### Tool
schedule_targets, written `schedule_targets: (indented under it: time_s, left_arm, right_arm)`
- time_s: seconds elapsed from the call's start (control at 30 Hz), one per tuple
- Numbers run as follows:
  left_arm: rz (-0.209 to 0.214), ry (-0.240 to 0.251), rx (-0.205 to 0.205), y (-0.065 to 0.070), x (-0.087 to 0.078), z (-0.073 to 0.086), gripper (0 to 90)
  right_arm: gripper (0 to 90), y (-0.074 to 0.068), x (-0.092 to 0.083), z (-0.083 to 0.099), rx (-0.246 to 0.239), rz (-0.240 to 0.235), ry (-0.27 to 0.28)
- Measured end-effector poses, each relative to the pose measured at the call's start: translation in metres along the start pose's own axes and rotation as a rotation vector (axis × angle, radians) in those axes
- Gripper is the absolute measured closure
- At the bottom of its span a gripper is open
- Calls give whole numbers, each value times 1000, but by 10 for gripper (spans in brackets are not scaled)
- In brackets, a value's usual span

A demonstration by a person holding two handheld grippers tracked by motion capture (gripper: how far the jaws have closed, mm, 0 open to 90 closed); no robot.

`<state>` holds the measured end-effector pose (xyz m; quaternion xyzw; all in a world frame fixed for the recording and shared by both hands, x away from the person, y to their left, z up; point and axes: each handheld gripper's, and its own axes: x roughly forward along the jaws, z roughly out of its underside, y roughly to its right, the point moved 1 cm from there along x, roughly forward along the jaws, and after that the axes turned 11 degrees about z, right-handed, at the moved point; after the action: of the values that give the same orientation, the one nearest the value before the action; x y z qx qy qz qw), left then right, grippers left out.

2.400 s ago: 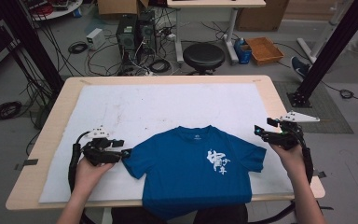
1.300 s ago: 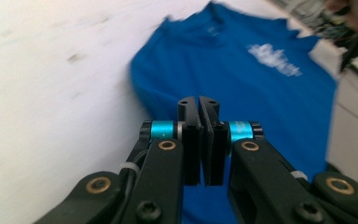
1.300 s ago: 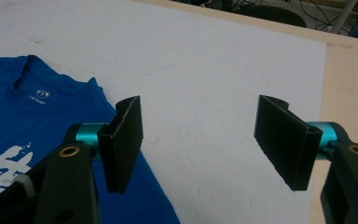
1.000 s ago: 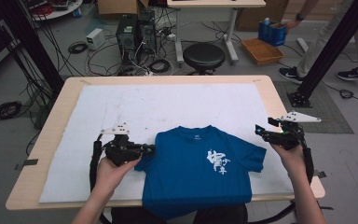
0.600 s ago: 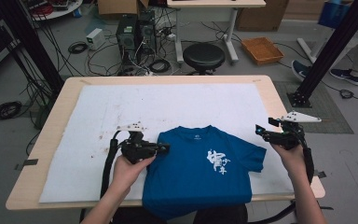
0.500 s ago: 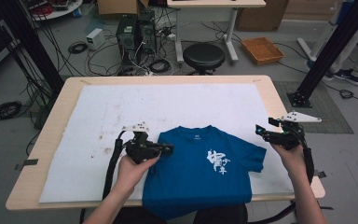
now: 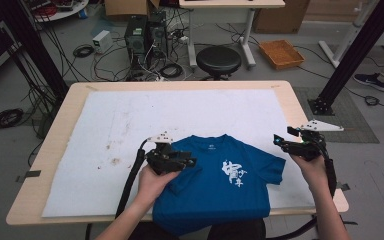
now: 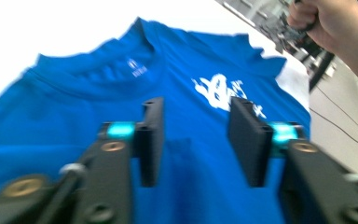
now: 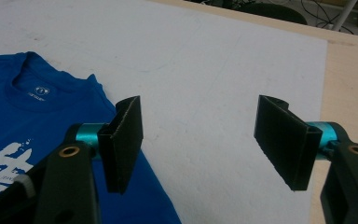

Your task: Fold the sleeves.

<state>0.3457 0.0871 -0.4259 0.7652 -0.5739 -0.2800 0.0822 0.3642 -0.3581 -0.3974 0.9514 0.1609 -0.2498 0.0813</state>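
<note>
A blue T-shirt [image 7: 230,192] with a white print lies face up on the white mat [image 7: 130,120], collar away from me. Its left sleeve [image 7: 179,181] is folded in over the body. My left gripper [image 7: 189,161] hovers low over that fold, pointing right. In the left gripper view its jaws [image 8: 196,140] have just been opening and stand apart over the shirt [image 8: 74,107], with no cloth between the pads. My right gripper [image 7: 280,140] stands open just past the right sleeve, over bare mat [image 9: 223,70], the shirt [image 9: 28,121] beside its left jaw.
The mat covers most of the wooden table [image 7: 310,120]. Behind the table stand a black stool [image 7: 218,60], computer cases [image 7: 140,37] and loose cables. Black frame posts [image 7: 350,55] rise at both far corners. The other hand [image 8: 326,23] appears far right in the left gripper view.
My left gripper carried the shirt's left sleeve rightward onto the body, and its jaws have come apart off the cloth. The right gripper has stayed put.
</note>
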Motion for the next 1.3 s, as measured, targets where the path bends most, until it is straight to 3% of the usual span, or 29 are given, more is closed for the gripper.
schedule_targets:
  time_s: [0.1,0.23,0.43,0.57,0.73,0.93,1.1,1.3]
  left_arm:
    - [-37,47,38,0,-19,-3,444]
    - [-148,70,102,-4,-54,-2,410]
    - [-277,141,123,-17,-107,5,409]
    - [-345,144,134,-26,-130,9,409]
    - [-371,166,110,-35,-146,15,409]
    - [-397,171,100,-40,-154,19,409]
    - [-398,173,96,-41,-154,19,409]
    - [-392,175,96,-40,-152,19,409]
  right_arm:
    - [327,2,-1,2,7,2,-1]
    - [340,6,-4,6,23,4,-6]
    - [432,13,-9,21,35,-2,-55]
    - [498,18,-11,30,63,-8,-87]
    - [551,18,-6,43,65,-47,-162]
    - [614,17,5,53,64,-85,-248]
    - [682,19,5,57,66,-100,-285]
    - [849,18,5,57,37,-113,-297]
